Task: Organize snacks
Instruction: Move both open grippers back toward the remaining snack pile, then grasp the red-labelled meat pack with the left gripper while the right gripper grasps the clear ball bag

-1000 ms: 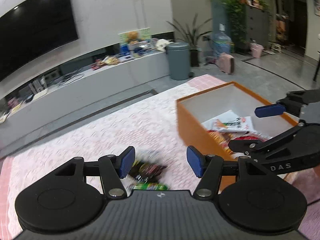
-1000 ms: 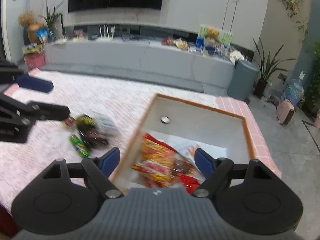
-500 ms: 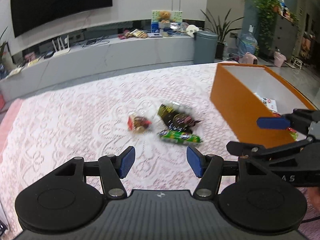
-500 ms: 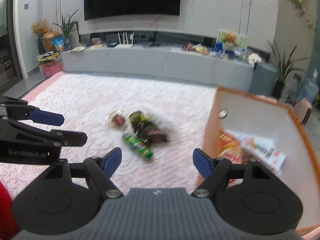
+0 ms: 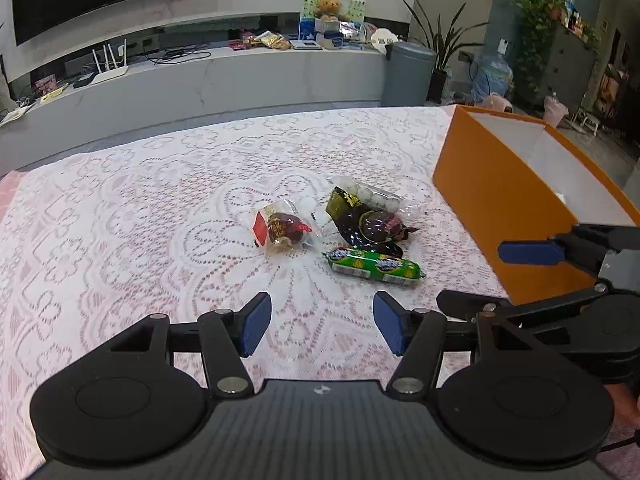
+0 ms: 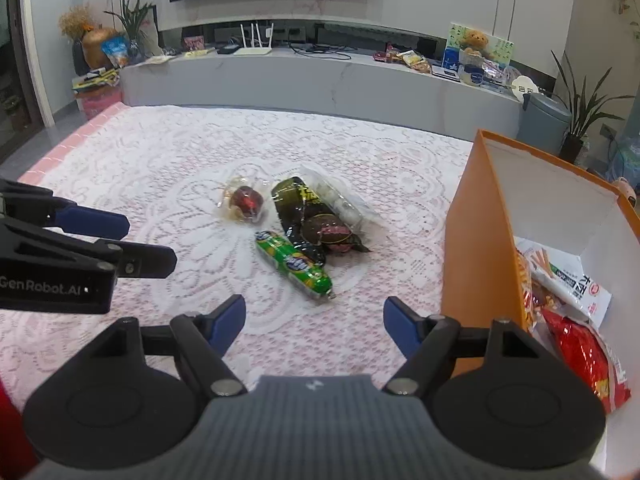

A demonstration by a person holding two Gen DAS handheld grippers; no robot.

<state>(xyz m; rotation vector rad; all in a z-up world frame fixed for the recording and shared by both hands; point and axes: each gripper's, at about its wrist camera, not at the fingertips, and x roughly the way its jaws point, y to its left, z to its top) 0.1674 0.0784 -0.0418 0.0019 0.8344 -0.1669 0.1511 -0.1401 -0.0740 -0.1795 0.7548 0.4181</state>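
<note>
- Left gripper (image 5: 322, 328): jaws spread with nothing between them, poised over the lace tablecloth (image 5: 120, 240) just near of the loose snacks.
- Right gripper (image 6: 314, 326): jaws closing, though still apart and empty, with only cloth between the pads; the orange box (image 6: 472, 240) stands just to its right.
- Loose snacks, mid-table and left of the box: a green sausage stick (image 6: 294, 264) nearest; a dark wrapped snack (image 6: 316, 226) touching its far side; a clear pack of white sweets (image 6: 344, 200) partly under the dark one; a small clear packet with a red-brown sweet (image 6: 244, 202) apart to the left.
- Step in hand, as judged: picking up a loose snack for the box.
- To do it well: take the green stick first, since it lies nearest and clear of the rest on its near side; set the pads across its narrow width, not along its length; lower until the pads bracket it before pinching.
- The separate packet on the left suits the left gripper, which avoids crossing arms.
- Hard to make out: whether the dark snack is one wrapper or two overlapping.
- Box contents are cut off at the frame edge in the right wrist view and hidden behind the box wall in the left; a red bag (image 6: 584, 364) and a white pack (image 6: 568, 276) show.
</note>
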